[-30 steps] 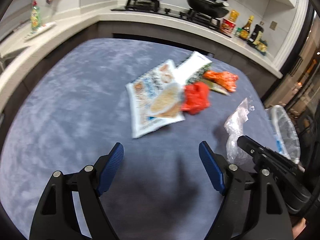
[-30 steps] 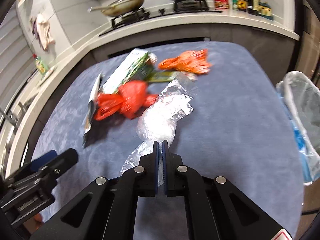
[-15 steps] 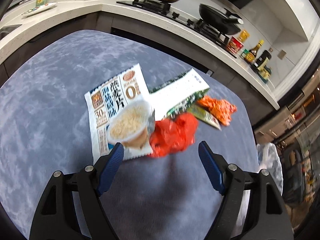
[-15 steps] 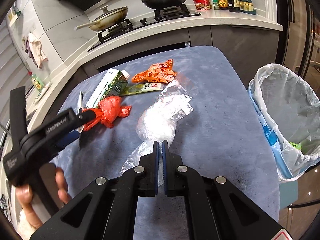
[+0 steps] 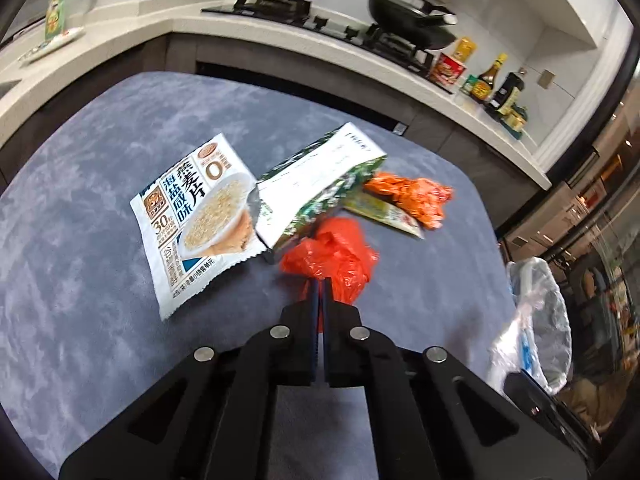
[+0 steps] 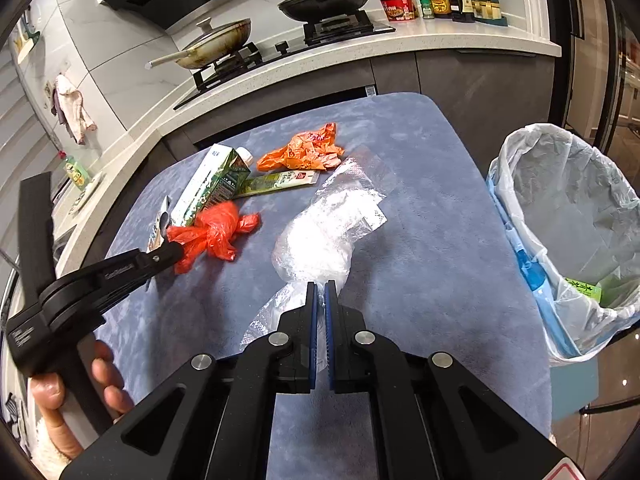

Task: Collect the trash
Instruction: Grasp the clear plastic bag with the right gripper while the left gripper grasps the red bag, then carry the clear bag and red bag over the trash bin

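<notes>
A crumpled red plastic bag [image 5: 336, 260] lies on the blue-grey table [image 5: 100, 200]. My left gripper [image 5: 320, 284] is closing its jaws on the bag's near end, and red shows between the pads. The right wrist view shows the same red bag [image 6: 216, 232] at the left gripper's tip [image 6: 176, 250]. My right gripper [image 6: 320, 286] is shut on the tail of a clear plastic bag [image 6: 324, 232]. Further trash lies behind: an oat packet [image 5: 200, 220], a green and white carton [image 5: 320, 176], an orange wrapper [image 5: 412, 196] and a green sachet [image 5: 384, 212].
A bin lined with a white bag [image 6: 500, 168] stands off the table's right edge, with some litter inside. Behind the table runs a kitchen counter [image 6: 400, 36] with a hob, two pans and bottles. A person's hand [image 6: 100, 380] holds the left gripper.
The left gripper moved forward to the red bag and its jaws went from wide open to shut on it. The right gripper stayed shut on the clear bag while drifting toward the bin.
</notes>
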